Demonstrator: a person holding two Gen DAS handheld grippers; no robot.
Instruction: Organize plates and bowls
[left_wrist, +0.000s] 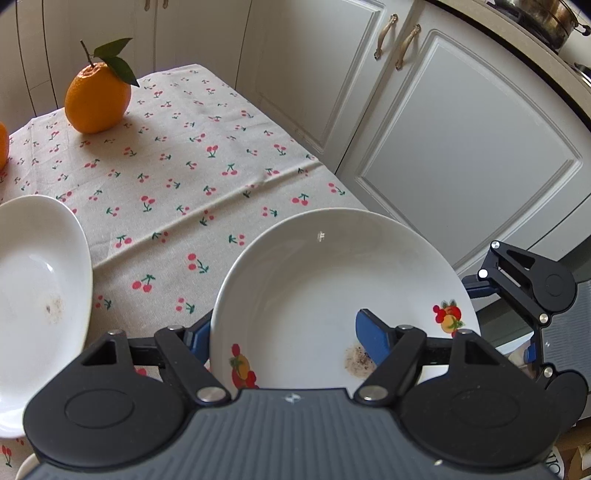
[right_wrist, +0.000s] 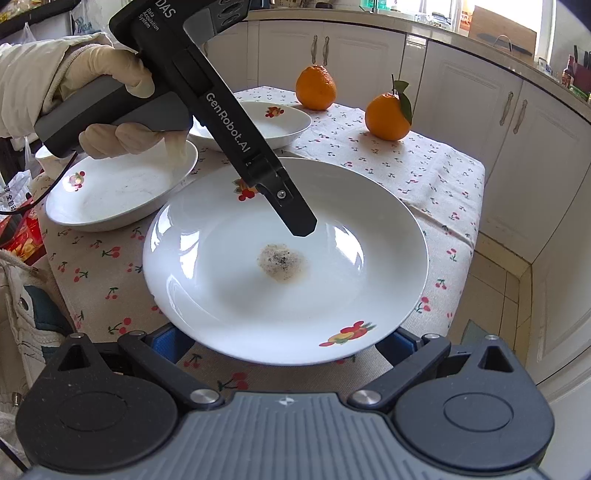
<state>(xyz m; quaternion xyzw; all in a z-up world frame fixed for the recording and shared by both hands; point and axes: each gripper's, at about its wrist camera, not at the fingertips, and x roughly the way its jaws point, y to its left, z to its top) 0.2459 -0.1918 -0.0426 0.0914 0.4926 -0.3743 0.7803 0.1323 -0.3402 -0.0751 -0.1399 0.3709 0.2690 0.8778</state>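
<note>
**Stacking barely begun: 3 dishes apart on the cloth**

Progress looks early. Seen from your right wrist, the large plate (right_wrist: 229, 295) sits at centre on the cherry tablecloth (right_wrist: 406, 177). A shallow bowl (right_wrist: 122, 184) lies at 10 o'clock and a second bowl (right_wrist: 258, 125) at 12 o'clock. Nothing is nested in anything, so by my reading every dish is yet to be stacked. The plate's edge overlaps the 10 o'clock bowl in this view, but whether they touch I cannot tell.

Your left gripper (left_wrist: 284, 336) straddles the plate's rim, 1 blue pad against the outside and the other on the inner face. It looks pinched onto that rim, though the contact is not fully visible. Your right gripper (right_wrist: 288, 339) is spread wide at 6 o'clock, its pads to either side beneath the plate's near rim and clasping nothing.

As for contents, the plate carries 1 dried, speckled patch in its middle and nothing loose. The 10 o'clock bowl shows only faint grey smears, and what shows of the 12 o'clock bowl is bare.

The 2 oranges (right_wrist: 388, 114) stand on the cloth at 1 o'clock, clear of the dishes.
</note>
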